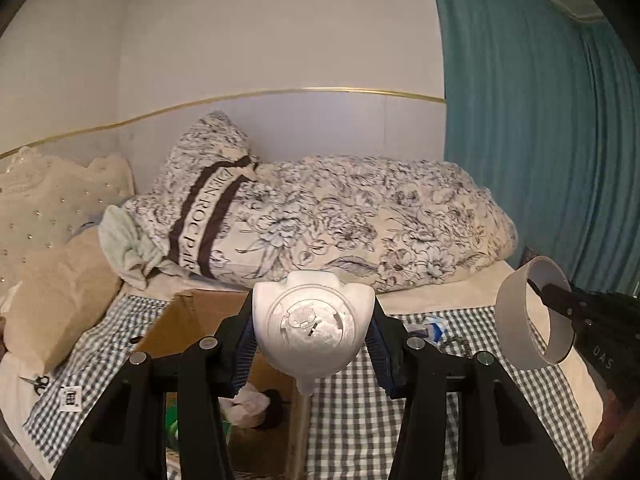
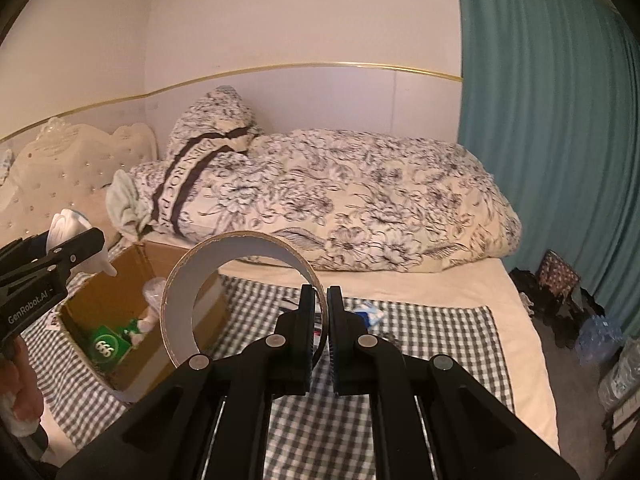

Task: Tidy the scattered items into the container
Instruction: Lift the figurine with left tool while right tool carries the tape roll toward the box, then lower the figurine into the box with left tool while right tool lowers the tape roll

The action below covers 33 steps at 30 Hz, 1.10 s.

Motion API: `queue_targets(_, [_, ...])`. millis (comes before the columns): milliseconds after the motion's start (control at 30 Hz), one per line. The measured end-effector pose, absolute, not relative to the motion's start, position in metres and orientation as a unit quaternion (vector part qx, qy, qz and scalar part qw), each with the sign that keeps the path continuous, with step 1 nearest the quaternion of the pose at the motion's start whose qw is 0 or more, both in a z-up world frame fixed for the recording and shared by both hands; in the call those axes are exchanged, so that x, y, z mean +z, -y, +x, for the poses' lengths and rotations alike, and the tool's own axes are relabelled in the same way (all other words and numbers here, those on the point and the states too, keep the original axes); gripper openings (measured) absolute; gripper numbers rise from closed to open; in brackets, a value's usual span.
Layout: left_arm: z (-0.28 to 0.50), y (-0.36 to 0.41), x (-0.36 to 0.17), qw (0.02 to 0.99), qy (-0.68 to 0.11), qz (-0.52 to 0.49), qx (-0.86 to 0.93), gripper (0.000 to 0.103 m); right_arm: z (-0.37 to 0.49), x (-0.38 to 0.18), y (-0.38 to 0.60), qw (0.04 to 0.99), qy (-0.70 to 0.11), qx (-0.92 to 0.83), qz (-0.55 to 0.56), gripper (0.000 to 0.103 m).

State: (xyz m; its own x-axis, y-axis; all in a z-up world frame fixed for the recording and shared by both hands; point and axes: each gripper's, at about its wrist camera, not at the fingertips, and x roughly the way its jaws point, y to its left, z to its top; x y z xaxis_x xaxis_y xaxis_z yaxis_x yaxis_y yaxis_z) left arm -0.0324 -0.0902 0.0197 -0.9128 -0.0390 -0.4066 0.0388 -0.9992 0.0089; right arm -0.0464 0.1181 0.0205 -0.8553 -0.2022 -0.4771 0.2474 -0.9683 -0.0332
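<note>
Clamping half-wide on a white plastic device (image 1: 314,322), round underside facing the lens and a narrow spout hanging down: left gripper (image 1: 314,344), blue pads pressing its two flanks. Pinching nearly shut on the wall of a cardboard tape ring (image 2: 240,300), one finger inside the hoop and one outside: right gripper (image 2: 319,344), the ring standing on edge and leaning off to the left. Showing again in the left wrist view at the right edge, the same ring (image 1: 530,314) gripped by black fingers. Hovering above a grey-and-white checked cloth (image 2: 420,360) spread over the mattress, both tools up off the fabric. Sitting open on that cloth just below and left of the held pieces, a brown cardboard box (image 2: 120,280), already holding a green packet marked 666 (image 2: 110,346), crumpled white wrapping and a dark item too dim to name. Lying on the cloth left of the box, small black-handled scissors (image 1: 36,383) and a white tag (image 1: 70,397). Lying past the right gripper's fingers, a blue-and-white packet (image 2: 370,312). Piling up farther back, a floral quilt and pillow (image 2: 340,200), then a tufted cream headboard (image 2: 60,176), a pale wall with gold trim, and teal curtains (image 2: 552,120) hanging at right.
</note>
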Motion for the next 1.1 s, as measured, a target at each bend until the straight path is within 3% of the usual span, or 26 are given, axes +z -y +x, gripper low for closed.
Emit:
queue_targets(667, [0.001,0.155,0.055,0.093,0.016,0.192,-0.977,0.050,-0.033,0.046,-0.043,0.185,-0.051,-0.955,0.224,0.006])
queue_targets(1100, [-0.010,0.210,0.052,0.126,0.011,0.206,-0.970,0.050,-0.043,0.051,0.011,0.221,-0.066,-0.946,0.230,0.006])
